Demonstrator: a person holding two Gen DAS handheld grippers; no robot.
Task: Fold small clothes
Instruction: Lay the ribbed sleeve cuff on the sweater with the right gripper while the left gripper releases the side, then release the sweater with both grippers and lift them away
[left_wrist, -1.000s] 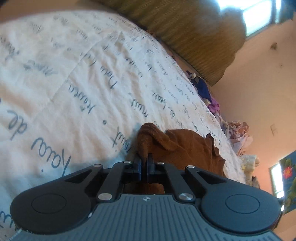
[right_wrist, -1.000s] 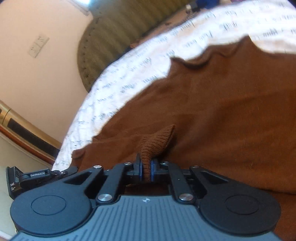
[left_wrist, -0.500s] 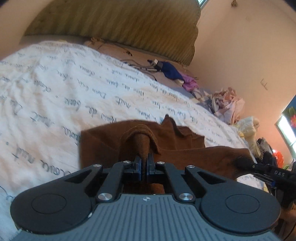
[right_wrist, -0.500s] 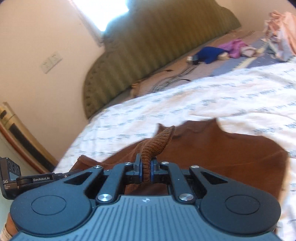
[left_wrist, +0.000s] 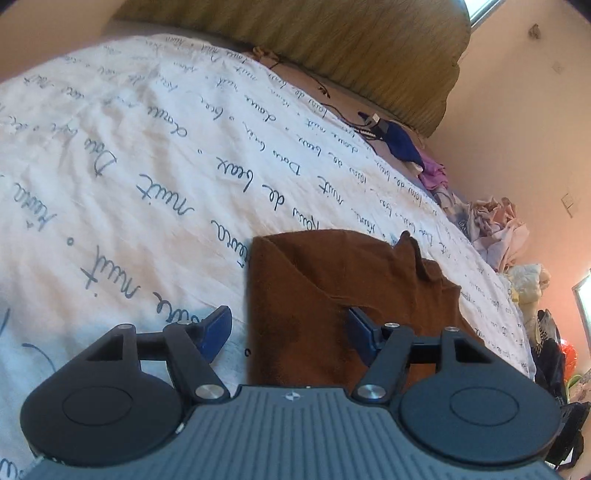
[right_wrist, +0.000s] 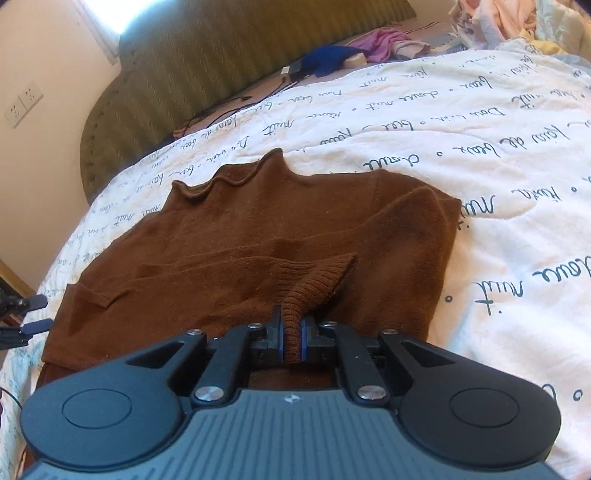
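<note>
A small brown knitted sweater (right_wrist: 280, 229) lies spread on the white bed cover with script print (right_wrist: 480, 155). My right gripper (right_wrist: 291, 341) is shut on a ribbed cuff or hem fold of the sweater and holds it just above the fabric. In the left wrist view the sweater (left_wrist: 303, 295) lies between my spread blue fingers. My left gripper (left_wrist: 288, 332) is open, its left finger over the white cover (left_wrist: 147, 166), its right finger partly under a fold of brown cloth. The left gripper's blue fingertips (right_wrist: 35, 302) also show at the far left of the right wrist view.
A green-gold padded headboard (right_wrist: 221, 55) runs along the far side. Blue and purple clothes (right_wrist: 332, 55) and cables lie near it. A heap of pale clothes (left_wrist: 495, 229) sits at the bed's right side, with more items near the wall.
My left gripper has opened and let go of the sweater's edge, which now lies flat. The right gripper has stayed shut on its fold and lowered toward the sweater.
</note>
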